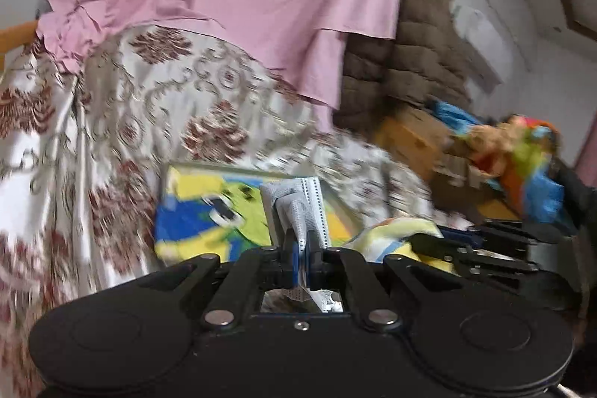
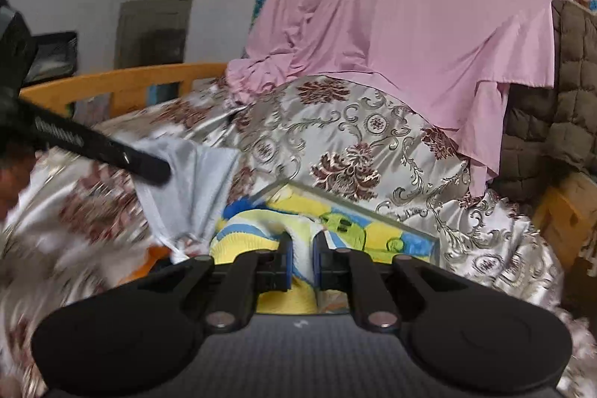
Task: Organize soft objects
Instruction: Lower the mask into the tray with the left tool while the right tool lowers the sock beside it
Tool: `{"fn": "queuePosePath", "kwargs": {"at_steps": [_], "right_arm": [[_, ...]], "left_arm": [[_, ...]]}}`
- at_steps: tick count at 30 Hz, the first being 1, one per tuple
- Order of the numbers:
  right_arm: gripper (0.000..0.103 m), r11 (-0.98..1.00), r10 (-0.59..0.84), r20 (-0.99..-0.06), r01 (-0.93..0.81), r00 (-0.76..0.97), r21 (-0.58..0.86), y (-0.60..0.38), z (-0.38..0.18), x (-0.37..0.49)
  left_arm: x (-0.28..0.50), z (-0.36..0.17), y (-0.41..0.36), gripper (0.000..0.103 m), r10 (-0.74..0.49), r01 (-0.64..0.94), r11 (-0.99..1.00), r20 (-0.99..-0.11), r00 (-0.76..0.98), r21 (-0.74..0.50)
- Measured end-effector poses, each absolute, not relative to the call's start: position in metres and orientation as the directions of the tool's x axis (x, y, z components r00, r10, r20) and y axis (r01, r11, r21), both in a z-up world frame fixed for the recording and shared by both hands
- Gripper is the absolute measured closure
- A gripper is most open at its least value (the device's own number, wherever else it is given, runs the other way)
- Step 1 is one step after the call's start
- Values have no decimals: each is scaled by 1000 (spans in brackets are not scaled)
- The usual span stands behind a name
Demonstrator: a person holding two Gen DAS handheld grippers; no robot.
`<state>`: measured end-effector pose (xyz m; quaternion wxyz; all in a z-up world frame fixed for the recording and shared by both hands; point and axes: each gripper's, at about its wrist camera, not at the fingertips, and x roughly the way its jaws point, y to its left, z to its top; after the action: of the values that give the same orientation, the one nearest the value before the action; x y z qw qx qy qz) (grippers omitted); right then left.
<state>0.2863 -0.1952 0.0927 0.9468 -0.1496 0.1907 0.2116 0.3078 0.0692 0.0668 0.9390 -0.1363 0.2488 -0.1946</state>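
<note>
My left gripper point(image 1: 303, 250) pinches a thin grey cloth point(image 1: 298, 207) and my right gripper point(image 2: 301, 258) squeezes a yellow and blue soft cloth point(image 2: 253, 230), both above the flowery bed cover point(image 2: 354, 144). The grey cloth could slip out because only its edge is caught.

left gripper point(image 1: 303, 254): pointing a little below level, jaws pinching shut on a grey cloth point(image 1: 298, 211) sticking out toward 12 o'clock | right gripper point(image 2: 301, 258): pointing slightly downward, jaws squeezing a yellow and white cloth point(image 2: 298, 241), nearly closed
</note>
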Motion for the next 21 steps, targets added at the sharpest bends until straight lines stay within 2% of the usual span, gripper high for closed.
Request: {"fn": "queuePosePath", "kwargs": {"at_steps": [8, 17, 20, 21], "right_arm": [[90, 915, 284, -476, -384, 832, -126, -169, 56, 410], [89, 937, 231, -595, -340, 770, -76, -166, -7, 487], [85, 941, 221, -628, -331, 746, -62, -168, -19, 492], [81, 943, 222, -638, -328, 738, -51, -170, -22, 492]], "left_arm": [[416, 20, 68, 100, -313, 161, 927, -457, 833, -340], [483, -41, 64, 100, -299, 72, 919, -566, 769, -388], [488, -49, 63, 99, -317, 67, 911, -588, 744, -407], [488, -49, 63, 97, -318, 65, 911, -596, 737, -406]]}}
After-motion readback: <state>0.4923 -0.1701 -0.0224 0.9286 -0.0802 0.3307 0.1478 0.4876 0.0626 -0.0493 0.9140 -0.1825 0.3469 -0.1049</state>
